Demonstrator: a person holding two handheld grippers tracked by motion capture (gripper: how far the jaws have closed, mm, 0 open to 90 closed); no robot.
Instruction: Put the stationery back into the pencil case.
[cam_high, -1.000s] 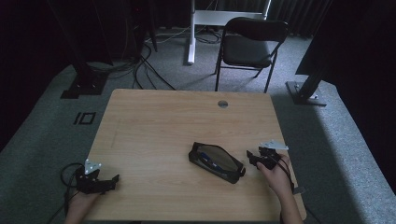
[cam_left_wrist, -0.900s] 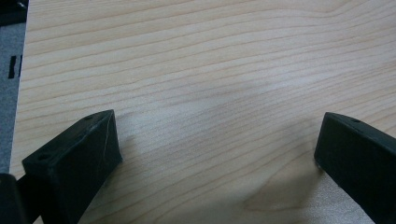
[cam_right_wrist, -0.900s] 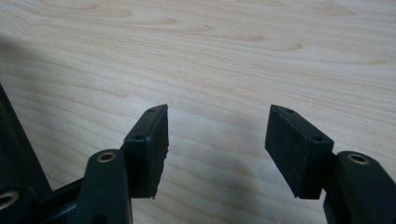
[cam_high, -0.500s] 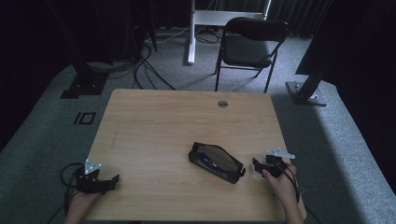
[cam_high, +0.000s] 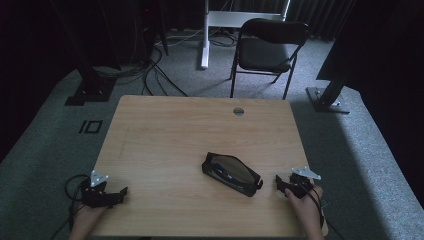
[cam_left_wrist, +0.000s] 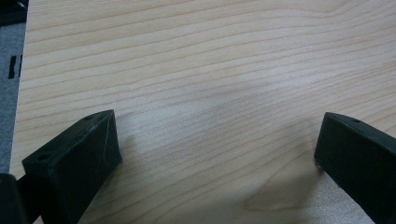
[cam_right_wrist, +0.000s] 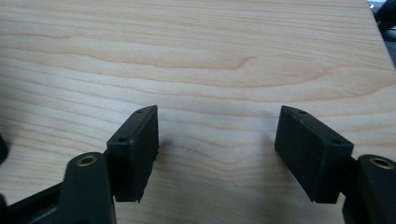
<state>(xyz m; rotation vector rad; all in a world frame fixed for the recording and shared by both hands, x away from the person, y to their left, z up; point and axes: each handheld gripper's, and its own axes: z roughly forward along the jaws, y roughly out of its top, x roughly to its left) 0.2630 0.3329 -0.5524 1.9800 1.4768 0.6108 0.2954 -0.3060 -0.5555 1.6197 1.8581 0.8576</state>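
High view: right gripper (cam_high: 281, 183) has backed off toward the near right table (cam_high: 165, 130) corner since the earlier frames, jaws just been opening, nothing between them. Black pouch (cam_high: 231, 173) lies just beyond its fingertips, released, unzipped.
Left gripper view: left gripper (cam_left_wrist: 217, 149) spread wide over bare wood, idle.
Right gripper view: jaws apart, empty. Judged: pouch step finished.

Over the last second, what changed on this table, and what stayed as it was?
The right gripper drew back from the black pouch toward the table's near right corner, its jaws opening as it went with nothing between them. The pouch lies open where it was. The left gripper kept its place at the near left, jaws open over bare table.
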